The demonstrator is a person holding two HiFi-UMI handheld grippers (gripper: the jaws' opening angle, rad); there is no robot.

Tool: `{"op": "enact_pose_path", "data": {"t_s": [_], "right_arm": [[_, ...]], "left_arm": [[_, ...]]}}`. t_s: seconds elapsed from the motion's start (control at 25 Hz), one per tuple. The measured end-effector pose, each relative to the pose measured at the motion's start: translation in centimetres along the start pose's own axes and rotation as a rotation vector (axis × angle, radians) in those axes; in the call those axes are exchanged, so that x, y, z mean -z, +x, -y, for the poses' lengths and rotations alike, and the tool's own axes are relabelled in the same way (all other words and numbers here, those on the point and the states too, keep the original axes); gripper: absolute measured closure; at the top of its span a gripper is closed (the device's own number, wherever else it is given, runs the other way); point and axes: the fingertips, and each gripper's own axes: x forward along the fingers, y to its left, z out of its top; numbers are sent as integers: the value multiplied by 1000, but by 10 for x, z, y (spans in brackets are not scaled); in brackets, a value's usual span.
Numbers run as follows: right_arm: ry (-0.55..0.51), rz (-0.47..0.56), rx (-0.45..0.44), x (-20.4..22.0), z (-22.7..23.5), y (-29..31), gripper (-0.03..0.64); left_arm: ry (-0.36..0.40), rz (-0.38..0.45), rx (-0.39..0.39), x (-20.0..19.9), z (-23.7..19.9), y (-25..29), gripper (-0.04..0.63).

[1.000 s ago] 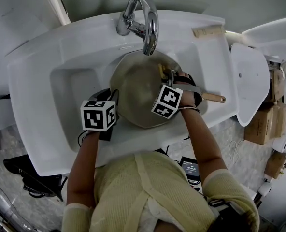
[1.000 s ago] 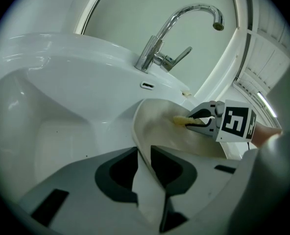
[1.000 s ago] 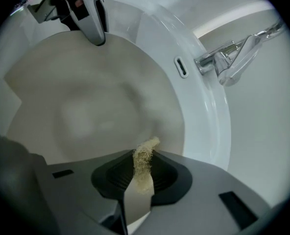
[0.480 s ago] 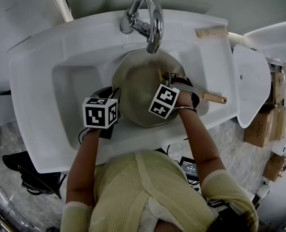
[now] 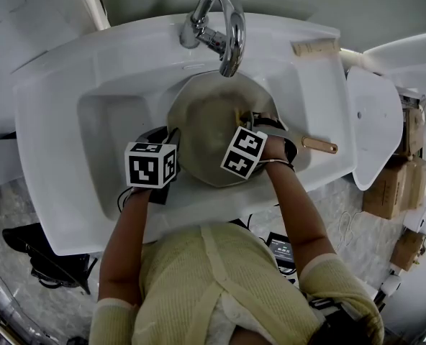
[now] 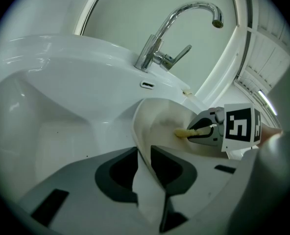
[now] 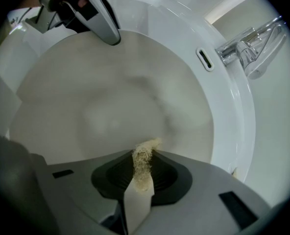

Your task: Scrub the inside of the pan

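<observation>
The right gripper's [image 7: 142, 180] jaws pinch a tan fibrous scrub pad [image 7: 144, 155], its tip on the inside of the pan [image 5: 206, 131]. The left gripper's [image 6: 144, 173] jaws clamp the pan's near rim. The pan lies in the white sink [image 5: 91, 121], below the faucet [image 5: 224, 27] at the sink's back edge.

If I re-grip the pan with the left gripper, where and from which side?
Take the pan by its thin near-left rim, from above, one jaw on either side of the upright wall, where the left gripper clamps it now. The handle juts right, beneath the hand with the right gripper and its scrubber.
</observation>
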Motion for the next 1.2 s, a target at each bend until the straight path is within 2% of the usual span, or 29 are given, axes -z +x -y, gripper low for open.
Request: {"op": "enact_pose_path", "data": {"t_s": [0.76, 1.2], "right_arm": [[65, 98, -138, -14, -41, -24, 529], [43, 160, -224, -29, -67, -37, 529]], "left_arm": [[3, 2, -9, 0, -1, 1, 474], [12, 3, -20, 1, -1, 2, 474]]}}
